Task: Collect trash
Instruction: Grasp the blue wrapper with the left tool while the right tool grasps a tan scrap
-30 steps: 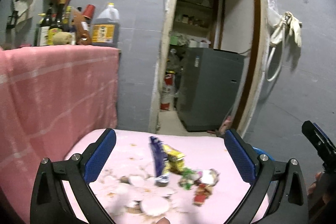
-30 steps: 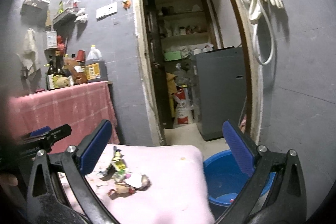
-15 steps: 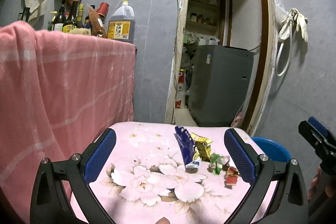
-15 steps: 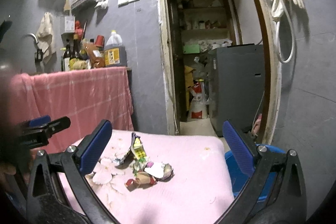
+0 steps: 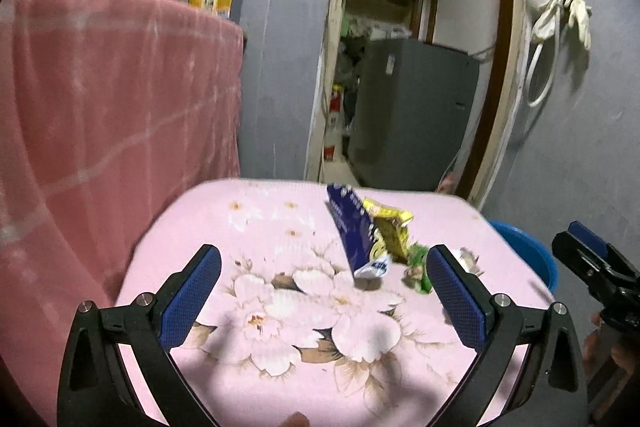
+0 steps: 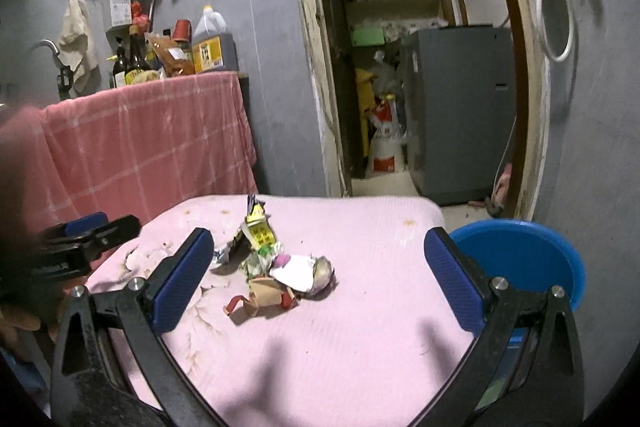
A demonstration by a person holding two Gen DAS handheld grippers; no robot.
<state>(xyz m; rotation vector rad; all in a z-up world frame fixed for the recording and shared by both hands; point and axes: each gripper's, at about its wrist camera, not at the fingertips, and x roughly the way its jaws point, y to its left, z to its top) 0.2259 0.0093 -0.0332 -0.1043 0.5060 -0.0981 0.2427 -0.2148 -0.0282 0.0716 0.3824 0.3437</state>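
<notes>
A heap of trash lies on a pink flowered table (image 5: 280, 359): a blue wrapper (image 5: 358, 233), a yellow packet (image 5: 390, 227), green scraps (image 5: 418, 261). In the right wrist view the heap shows a yellow packet (image 6: 260, 231), a white crumpled piece (image 6: 298, 271) and brown-red paper (image 6: 260, 299). My left gripper (image 5: 320, 299) is open and empty, hovering short of the heap. My right gripper (image 6: 320, 279) is open and empty, with the heap between its fingers ahead. A blue basin (image 6: 516, 259) stands right of the table.
A pink cloth (image 5: 112, 115) covers a counter at the left, with bottles and an oil jug (image 6: 210, 47) on top. An open doorway leads to a grey appliance (image 6: 460, 107). The blue basin also shows in the left wrist view (image 5: 528, 255). Gloves and a hose hang on the right wall.
Both grippers have moved closer to the table and lower, so the trash heap looks larger. Both stay open and empty.
</notes>
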